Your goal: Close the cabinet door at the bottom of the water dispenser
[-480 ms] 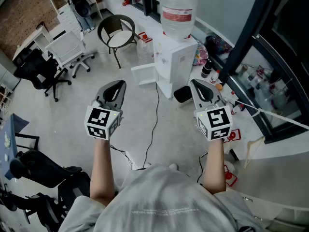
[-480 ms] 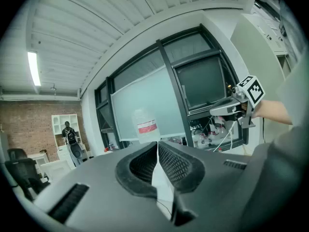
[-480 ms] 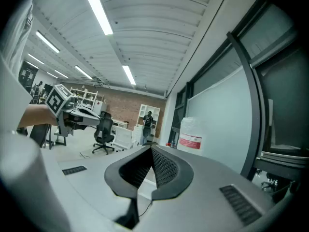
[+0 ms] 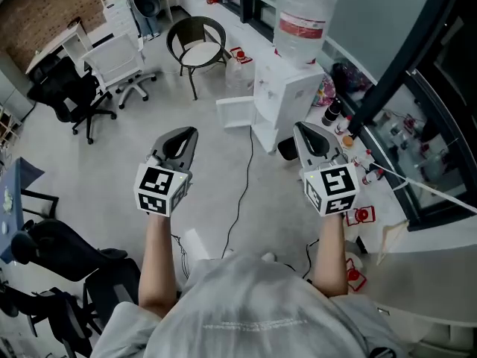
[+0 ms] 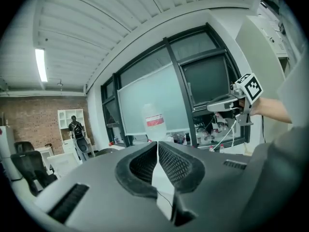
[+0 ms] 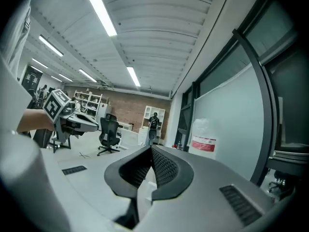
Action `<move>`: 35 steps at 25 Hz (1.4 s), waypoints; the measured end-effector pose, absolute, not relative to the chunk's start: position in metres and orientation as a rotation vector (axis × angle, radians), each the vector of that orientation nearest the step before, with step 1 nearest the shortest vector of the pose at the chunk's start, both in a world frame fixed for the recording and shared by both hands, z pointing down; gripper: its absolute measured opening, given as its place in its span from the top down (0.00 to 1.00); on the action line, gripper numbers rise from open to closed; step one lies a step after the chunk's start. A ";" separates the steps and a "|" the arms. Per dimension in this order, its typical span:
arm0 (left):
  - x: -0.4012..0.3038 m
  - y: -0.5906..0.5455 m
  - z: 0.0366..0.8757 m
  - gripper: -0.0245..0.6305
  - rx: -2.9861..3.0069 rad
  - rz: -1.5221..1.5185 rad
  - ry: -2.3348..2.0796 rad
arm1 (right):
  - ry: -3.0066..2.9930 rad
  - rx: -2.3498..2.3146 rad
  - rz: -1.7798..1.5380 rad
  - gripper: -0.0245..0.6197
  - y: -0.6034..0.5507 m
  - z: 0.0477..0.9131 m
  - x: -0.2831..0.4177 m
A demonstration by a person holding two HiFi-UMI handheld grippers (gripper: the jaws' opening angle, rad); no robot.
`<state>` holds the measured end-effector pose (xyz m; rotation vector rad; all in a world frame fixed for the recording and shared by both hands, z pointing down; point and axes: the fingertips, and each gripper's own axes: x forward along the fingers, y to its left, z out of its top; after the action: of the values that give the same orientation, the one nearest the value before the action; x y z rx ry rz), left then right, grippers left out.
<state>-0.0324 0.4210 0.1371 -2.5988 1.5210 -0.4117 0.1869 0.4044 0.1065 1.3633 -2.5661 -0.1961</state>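
While the cabinet door (image 4: 237, 112) hangs open well ahead, left gripper (image 4: 190, 133) and right gripper (image 4: 299, 127) fingers (image 6: 166, 168) (empty) are closed.

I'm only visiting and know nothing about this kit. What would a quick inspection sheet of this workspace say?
Surface: pale grey floor.
Job's things: white water dispenser with a bottle on top; its bottom cabinet door stands open.
Clutter: small bottles and red items on the window side.
Grippers: left gripper and right gripper are both shut, empty and clear of the door.
Cables: a black cable trails over the floor from the dispenser.
Surroundings: black office chair, white chair, round chair, brick wall.
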 end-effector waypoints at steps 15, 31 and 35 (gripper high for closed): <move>-0.121 0.367 0.180 0.92 -2.648 -0.428 1.643 | -2.594 1.355 -0.117 0.90 0.335 0.140 0.111; -0.111 0.092 0.161 0.68 -2.480 -0.498 1.820 | -2.680 1.036 -0.105 0.62 0.039 0.167 0.094; -0.097 0.039 0.164 0.68 -2.469 -0.522 1.811 | -2.694 0.966 -0.102 0.60 -0.017 0.174 0.091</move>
<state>-0.0968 0.0392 0.1645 -2.4687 1.8114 -0.5218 0.0909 -0.0171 0.1737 0.9662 -2.6939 -0.1018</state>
